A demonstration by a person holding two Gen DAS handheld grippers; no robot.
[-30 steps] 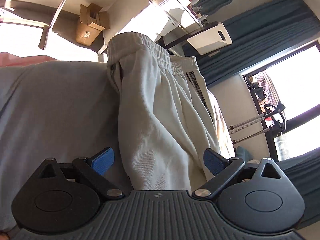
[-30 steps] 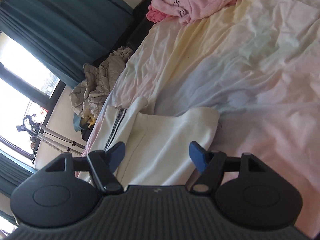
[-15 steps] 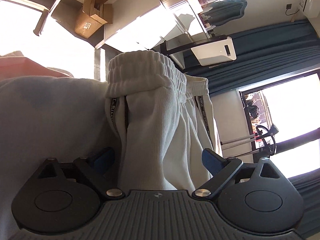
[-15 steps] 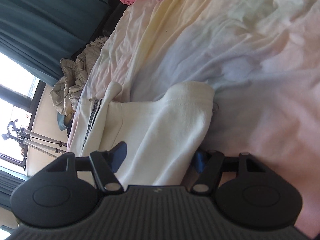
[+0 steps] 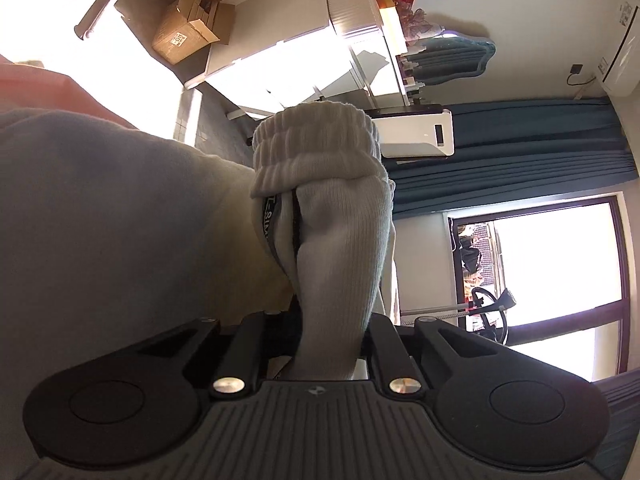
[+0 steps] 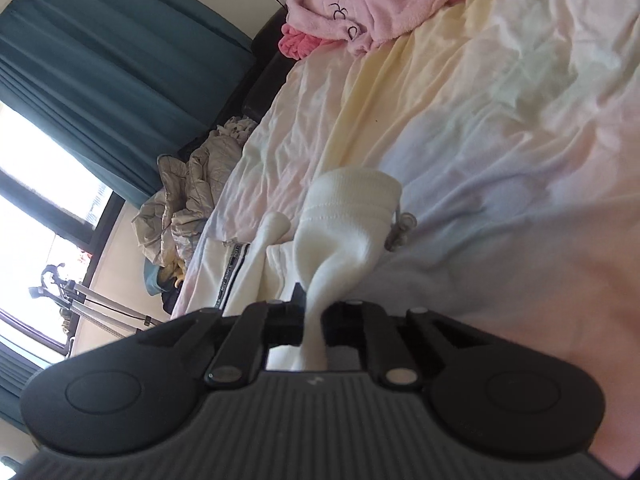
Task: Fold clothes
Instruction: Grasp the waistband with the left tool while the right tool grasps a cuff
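Observation:
White ribbed sweatpants with a black side stripe lie on the bed. In the left wrist view my left gripper [image 5: 330,340] is shut on the waistband end of the sweatpants [image 5: 340,240], and the gathered elastic band stands bunched above the jaws. In the right wrist view my right gripper [image 6: 314,328] is shut on a pinch of the sweatpants [image 6: 340,232] near the cuffed leg end, with the drawstring beside it. The blue pads of both grippers are hidden by the cloth.
A pastel bed sheet [image 6: 500,120] covers the bed. A pink robe [image 6: 372,4] lies at the far end. A beige quilt [image 6: 192,200] is heaped by the window. A cardboard box [image 5: 192,28] and white cabinets [image 5: 304,40] stand beyond the bed.
Both grippers have closed from open onto the sweatpants. The cloth now bunches between the jaws of each, and the waistband end has gathered up.

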